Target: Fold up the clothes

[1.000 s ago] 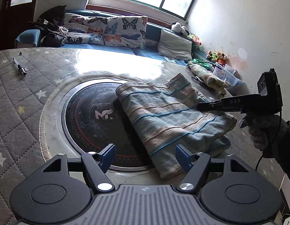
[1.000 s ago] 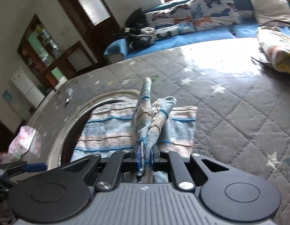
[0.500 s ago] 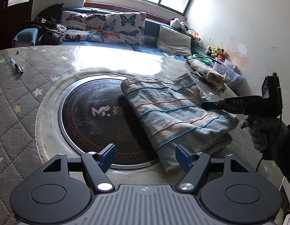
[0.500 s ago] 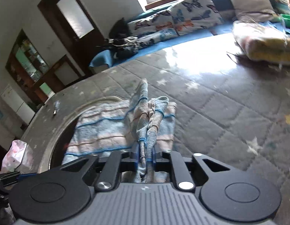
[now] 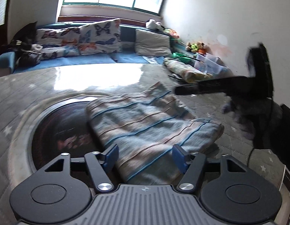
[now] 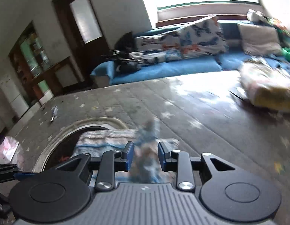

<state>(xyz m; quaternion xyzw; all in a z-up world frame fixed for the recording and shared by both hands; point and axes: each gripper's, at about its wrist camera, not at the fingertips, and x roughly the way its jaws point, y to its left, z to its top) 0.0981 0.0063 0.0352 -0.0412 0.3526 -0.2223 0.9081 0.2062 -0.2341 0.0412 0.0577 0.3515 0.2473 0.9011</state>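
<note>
A folded garment [image 5: 150,123] with blue and tan stripes lies on the grey quilted table [image 5: 22,97], partly over a round dark inset [image 5: 60,131]. My left gripper [image 5: 145,157] hangs over its near edge. The cloth lies between the blue pads [image 5: 111,155], which do not press it, and the jaws are closing. In the right wrist view my right gripper [image 6: 145,155] is opening. A raised, blurred ridge of the garment [image 6: 146,131] stands between its pads [image 6: 129,154], untouched. A gloved hand [image 5: 253,108] holds the right gripper [image 5: 182,90] above the garment's far right corner.
A second folded cloth [image 6: 267,91], floral and yellow, lies at the table's far right beside clear plastic boxes [image 5: 210,61]. A pen [image 6: 53,119] lies at the far left and a pink bag [image 6: 6,150] by the left edge. A blue sofa with butterfly pillows [image 5: 99,37] runs behind the table.
The right gripper has let go of the garment's pinched ridge, opened and risen a little. The left gripper has moved in over the garment's near edge and its jaws have narrowed.
</note>
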